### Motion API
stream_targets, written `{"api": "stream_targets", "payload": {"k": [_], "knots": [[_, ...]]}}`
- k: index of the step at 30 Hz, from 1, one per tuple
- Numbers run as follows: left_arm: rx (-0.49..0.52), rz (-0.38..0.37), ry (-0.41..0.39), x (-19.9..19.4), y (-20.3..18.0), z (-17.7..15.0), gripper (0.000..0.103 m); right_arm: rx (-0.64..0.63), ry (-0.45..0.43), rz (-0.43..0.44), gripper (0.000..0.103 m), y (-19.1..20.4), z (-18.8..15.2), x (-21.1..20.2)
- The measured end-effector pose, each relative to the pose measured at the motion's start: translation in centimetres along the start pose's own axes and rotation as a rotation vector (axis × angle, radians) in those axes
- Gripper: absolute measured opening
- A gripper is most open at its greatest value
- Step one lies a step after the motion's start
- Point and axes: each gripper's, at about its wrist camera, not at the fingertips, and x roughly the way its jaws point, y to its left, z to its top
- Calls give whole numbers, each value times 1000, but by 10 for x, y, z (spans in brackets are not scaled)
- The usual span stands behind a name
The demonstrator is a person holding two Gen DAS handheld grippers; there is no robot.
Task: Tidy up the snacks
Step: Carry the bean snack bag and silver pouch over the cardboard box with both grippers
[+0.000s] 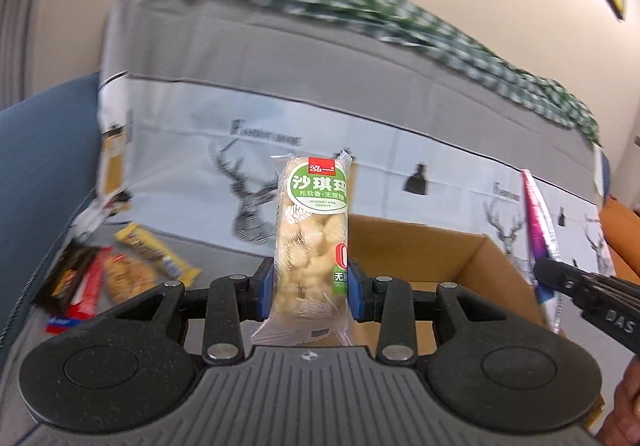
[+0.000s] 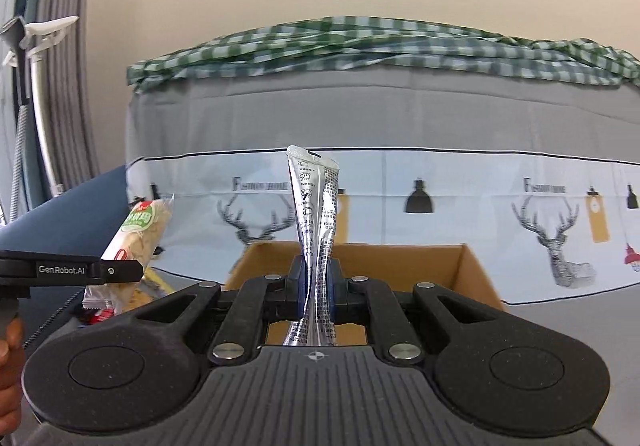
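Left gripper (image 1: 311, 288) jaws clamped on clear sachima packet (image 1: 312, 234), upright, pale puffed pieces visible. Right gripper (image 2: 316, 296) jaws pinched narrow around crumpled silver pouch (image 2: 314, 213); cardboard box (image 2: 476, 274) just beyond.

The box (image 2: 476, 270) floor is mostly hidden behind both grippers. The snack pile (image 1: 120, 270) is blurred, labels unreadable

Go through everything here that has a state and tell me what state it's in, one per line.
Left gripper: shut on the sachima bar, held upright.
Right gripper: shut on the silver pouch, upright, pinched at its middle.
Cardboard box: open on top.
Loose snack packets: lying outside the box.
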Motion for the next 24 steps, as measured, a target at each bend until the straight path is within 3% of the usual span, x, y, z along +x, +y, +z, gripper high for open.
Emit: {"api": "stream_targets", "payload": {"k": [12,24], "knots": [[76,-134,-21,10,-61,-10,40,-2,11,-75,11,-30,-5,-3],[110,-189,-23,13,-81,-19,40,-1,17,-105,11,-41,-9,-6]]}}
